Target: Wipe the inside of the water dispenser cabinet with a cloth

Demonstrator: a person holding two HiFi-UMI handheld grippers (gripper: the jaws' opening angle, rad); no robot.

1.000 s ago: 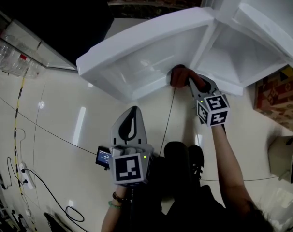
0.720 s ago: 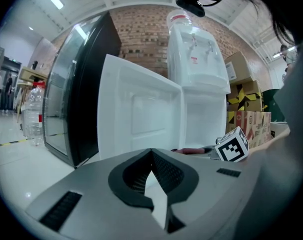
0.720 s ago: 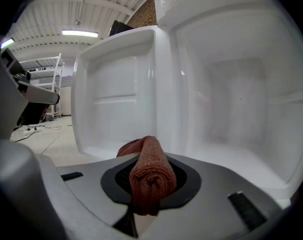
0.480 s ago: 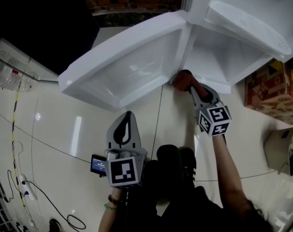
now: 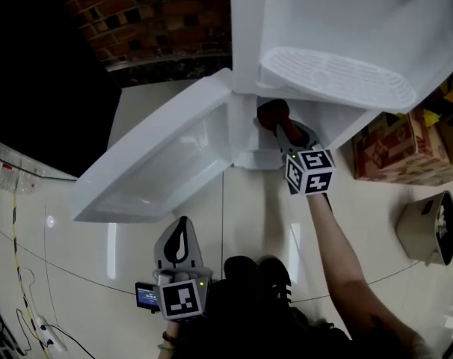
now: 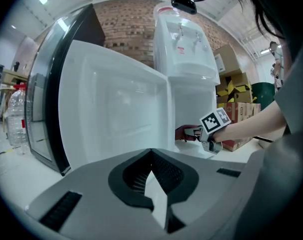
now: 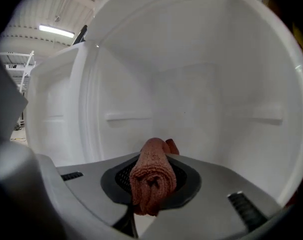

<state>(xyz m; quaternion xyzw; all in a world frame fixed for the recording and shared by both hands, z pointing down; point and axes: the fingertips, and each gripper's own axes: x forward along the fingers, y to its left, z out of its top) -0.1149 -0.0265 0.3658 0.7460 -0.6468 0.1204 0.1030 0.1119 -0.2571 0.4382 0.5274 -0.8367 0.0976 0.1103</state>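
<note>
Two grippers show in the head view: the right gripper (image 5: 285, 134) holds the cloth (image 5: 272, 114) at the cabinet (image 5: 244, 129) mouth, beside the open door (image 5: 159, 167); the left gripper (image 5: 179, 251) hangs low, well apart. Left gripper view — jaws pressed together, empty. Right gripper view — jaws pinch the rolled cloth, which points into the cabinet. The cloth looks soft, light and pliant; a mid-roll grip should leave an end free for wiping.

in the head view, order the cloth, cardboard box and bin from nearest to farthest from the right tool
1. cloth, clamped in the right tool itself.
2. cardboard box, on the floor to its right.
3. bin, farther right, nearer the person.
</note>
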